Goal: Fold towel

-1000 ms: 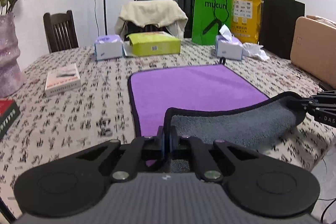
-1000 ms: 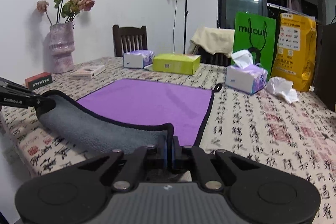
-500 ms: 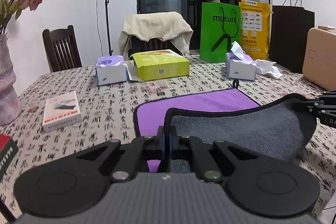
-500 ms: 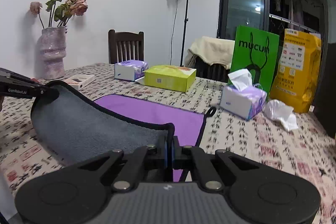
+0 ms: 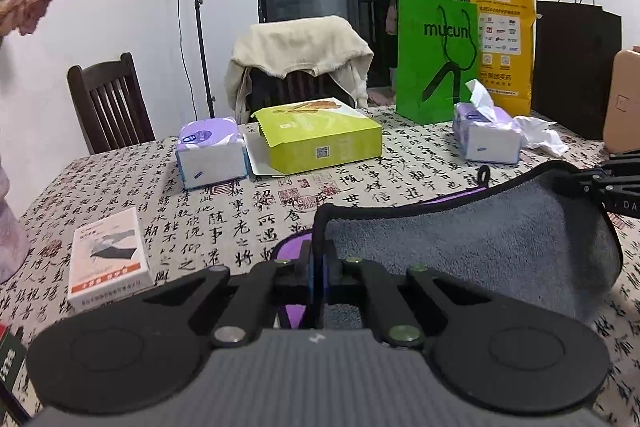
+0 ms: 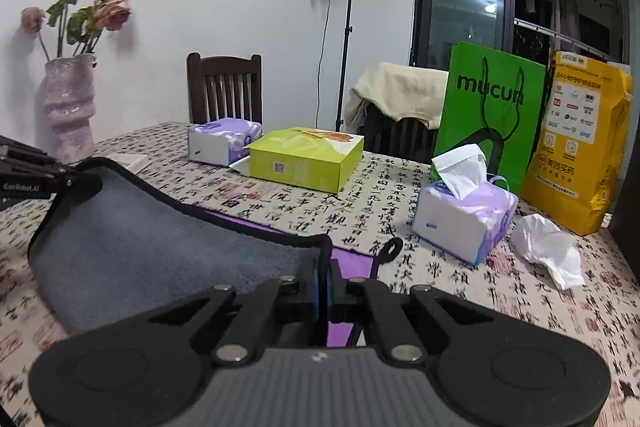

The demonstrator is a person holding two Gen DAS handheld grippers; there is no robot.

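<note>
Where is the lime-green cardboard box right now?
The lime-green cardboard box sits on the far half of the calligraphy-print tablecloth, left of centre in the left wrist view, beside the sealed purple tissue pack, in front of the cloth-draped chair.

Beyond the lifted towel [image 5: 460, 239], a bare strip of patterned tablecloth [image 5: 248, 211] leaves a passage. Farther off, a purple tissue pack [image 5: 210, 153] touches a lime-green box [image 5: 320, 139]. An open tissue box [image 6: 464, 219] and crumpled tissue [image 6: 548, 247] block the far right; a small book [image 5: 108, 259] lies near left.
</note>
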